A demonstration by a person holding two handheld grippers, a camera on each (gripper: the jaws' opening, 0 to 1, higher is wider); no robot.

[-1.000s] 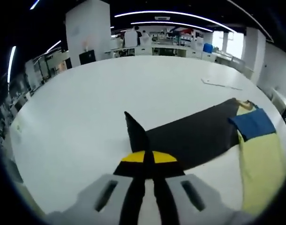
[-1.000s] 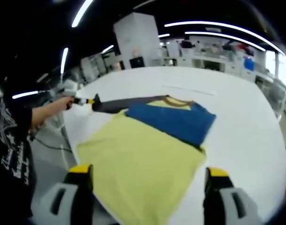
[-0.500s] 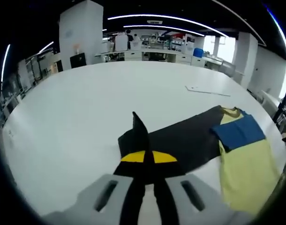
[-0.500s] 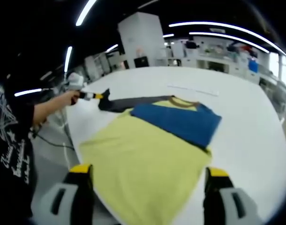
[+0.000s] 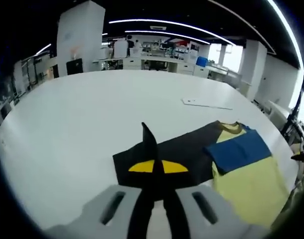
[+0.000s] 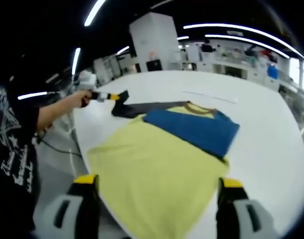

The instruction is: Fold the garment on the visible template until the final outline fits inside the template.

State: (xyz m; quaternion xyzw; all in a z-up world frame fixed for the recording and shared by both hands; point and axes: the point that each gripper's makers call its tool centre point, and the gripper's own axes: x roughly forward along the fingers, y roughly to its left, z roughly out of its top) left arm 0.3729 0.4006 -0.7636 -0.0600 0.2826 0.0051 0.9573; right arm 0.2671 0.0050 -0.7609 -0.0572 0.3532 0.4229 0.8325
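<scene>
Where the big white table (image 5: pixel 67 114) spreads out in the left gripper view, the shirt (image 5: pixel 246 184) lies flat toward the right side, yellow body nearest the table edge, blue sleeve (image 5: pixel 236 152) folded over across it, brownish collar (image 5: pixel 230 124) at the top. The other sleeve (image 5: pixel 177 154) is black and stretches out to the left, away from the body. Left gripper (image 5: pixel 153 167) has its jaws pressed together on the end of that black sleeve; a point of the cloth sticks up between the yellow-tipped jaws, lifted off the table. A thin white strip (image 5: pixel 207 103) lies flat on the table farther back, well apart from the shirt. Beyond the table: white pillar (image 5: pixel 75 37), desks w/ clutter, ceiling light strips.

In the right gripper view the same shirt (image 6: pixel 152 174) sits in the middle, yellow body close to the camera, blue sleeve (image 6: pixel 194 130) across its upper part, black sleeve (image 6: pixel 142 108) running off to the upper left. The left gripper (image 6: pixel 117 96) shows there at the sleeve's end, held by a person's hand (image 6: pixel 77 99); dark printed top of the person at the left edge. Right gripper (image 6: pixel 154 186) is spread wide, jaws far apart at the bottom corners of its view, nothing between them, not touching the cloth as far as can be seen. Can't make out a template outline under the shirt in either view.
</scene>
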